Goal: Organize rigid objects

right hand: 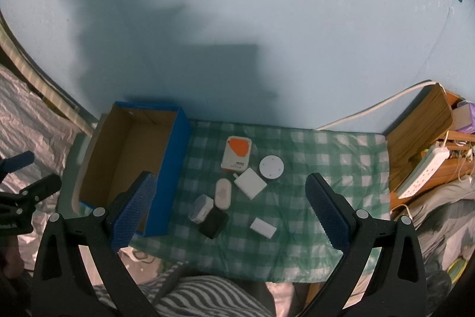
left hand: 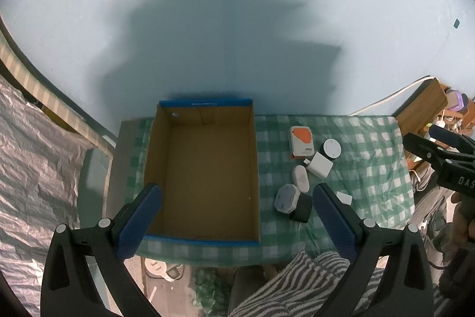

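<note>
An empty blue cardboard box [left hand: 204, 168] [right hand: 175, 168] stands on the left of a green checked cloth [left hand: 371, 156] [right hand: 320, 168]. Right of it lie small devices: an orange-and-white unit [left hand: 302, 141] [right hand: 237, 154], a white round puck [left hand: 332, 148] [right hand: 271, 166], a white square charger [left hand: 319, 168] [right hand: 250, 184], a white oval piece [left hand: 300, 178] [right hand: 223, 193], a grey-white adapter [left hand: 287, 198] [right hand: 201, 209], a black block [left hand: 301, 208] [right hand: 213, 223] and a white flat block [right hand: 263, 227]. My left gripper [left hand: 237, 216] is open above the box's near edge. My right gripper [right hand: 231, 213] is open above the devices.
A pale blue wall rises behind the table. A wooden crate [right hand: 421, 127] with a white power strip [right hand: 424, 171] and cable stands at the right. Silver crinkled sheeting [left hand: 32, 168] lies at the left. Striped fabric [right hand: 202, 296] is at the near edge.
</note>
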Available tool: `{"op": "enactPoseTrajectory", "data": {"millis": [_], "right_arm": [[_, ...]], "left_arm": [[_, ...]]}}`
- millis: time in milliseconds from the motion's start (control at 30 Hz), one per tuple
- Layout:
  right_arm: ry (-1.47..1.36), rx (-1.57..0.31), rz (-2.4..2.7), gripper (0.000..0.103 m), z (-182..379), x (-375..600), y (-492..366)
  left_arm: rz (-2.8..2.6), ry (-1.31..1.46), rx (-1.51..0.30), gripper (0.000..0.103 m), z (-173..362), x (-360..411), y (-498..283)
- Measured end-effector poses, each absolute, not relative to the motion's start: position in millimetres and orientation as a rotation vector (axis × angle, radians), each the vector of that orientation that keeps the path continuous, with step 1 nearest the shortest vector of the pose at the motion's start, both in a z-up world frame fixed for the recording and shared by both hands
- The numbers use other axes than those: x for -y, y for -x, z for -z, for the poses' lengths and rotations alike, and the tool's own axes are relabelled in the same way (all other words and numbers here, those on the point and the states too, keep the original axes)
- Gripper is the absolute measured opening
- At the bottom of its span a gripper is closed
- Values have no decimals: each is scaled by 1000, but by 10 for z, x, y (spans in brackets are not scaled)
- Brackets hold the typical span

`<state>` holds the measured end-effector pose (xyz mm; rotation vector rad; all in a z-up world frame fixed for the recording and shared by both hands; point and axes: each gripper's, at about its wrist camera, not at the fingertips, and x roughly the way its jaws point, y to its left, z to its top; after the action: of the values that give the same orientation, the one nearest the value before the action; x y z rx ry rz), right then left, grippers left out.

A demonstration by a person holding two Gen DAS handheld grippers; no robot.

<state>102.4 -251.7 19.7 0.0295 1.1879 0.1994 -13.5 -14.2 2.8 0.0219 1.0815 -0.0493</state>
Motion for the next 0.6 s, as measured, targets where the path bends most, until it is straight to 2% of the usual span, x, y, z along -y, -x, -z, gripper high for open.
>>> {"op": "enactPoseTrajectory", "data": {"millis": [600], "right_arm": [[-31, -1193, -200, 101, -184, 2457, -963]], "left_arm": [[49, -24, -1092, 102, 0, 109, 117]]}}
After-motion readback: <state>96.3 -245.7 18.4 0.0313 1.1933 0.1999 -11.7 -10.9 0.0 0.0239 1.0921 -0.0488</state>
